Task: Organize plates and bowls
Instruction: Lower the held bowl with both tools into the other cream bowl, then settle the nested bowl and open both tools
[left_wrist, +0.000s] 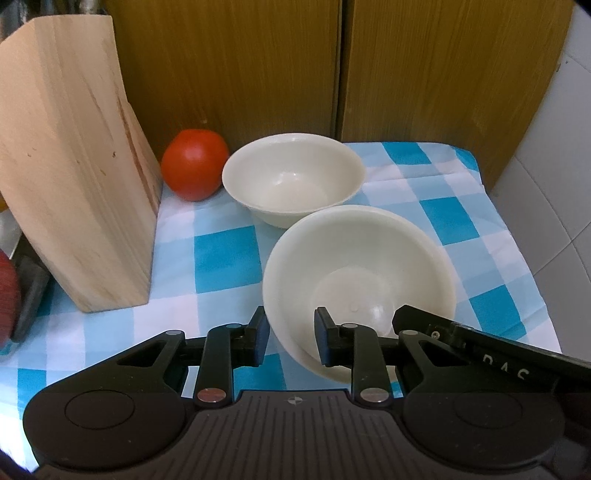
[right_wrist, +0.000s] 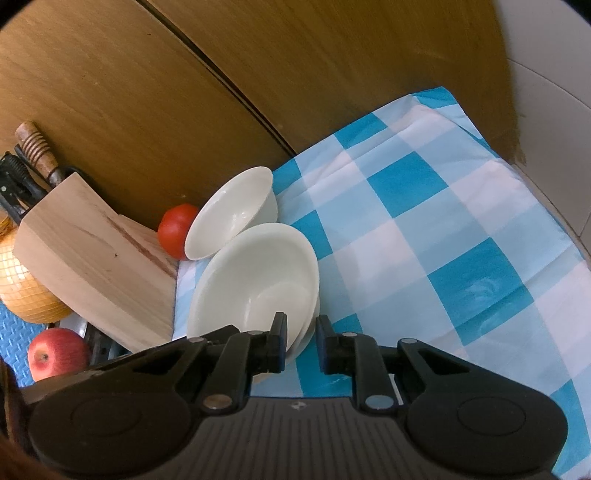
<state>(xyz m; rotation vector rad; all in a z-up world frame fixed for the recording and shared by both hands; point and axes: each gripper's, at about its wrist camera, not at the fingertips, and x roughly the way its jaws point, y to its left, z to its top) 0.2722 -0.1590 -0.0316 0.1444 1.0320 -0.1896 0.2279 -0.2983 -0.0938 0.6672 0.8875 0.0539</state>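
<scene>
Two cream bowls stand on a blue-and-white checked cloth. The far bowl (left_wrist: 293, 177) (right_wrist: 236, 210) sits by the wooden doors. The near bowl (left_wrist: 358, 273) (right_wrist: 258, 280) lies just in front of it. My left gripper (left_wrist: 291, 338) straddles the near bowl's front rim, one finger outside and one inside, with a gap left around the wall, so it is open. My right gripper (right_wrist: 301, 341) is shut on the same bowl's rim at its right side, and part of it shows in the left wrist view (left_wrist: 436, 326).
A wooden knife block (left_wrist: 74, 173) (right_wrist: 99, 266) stands left of the bowls, a red tomato (left_wrist: 194, 168) (right_wrist: 175, 229) behind it. An apple (right_wrist: 55, 352) and a yellow object (right_wrist: 22, 288) lie further left. Brown cabinet doors (left_wrist: 332, 66) close the back; a white tiled wall (left_wrist: 554, 166) is right.
</scene>
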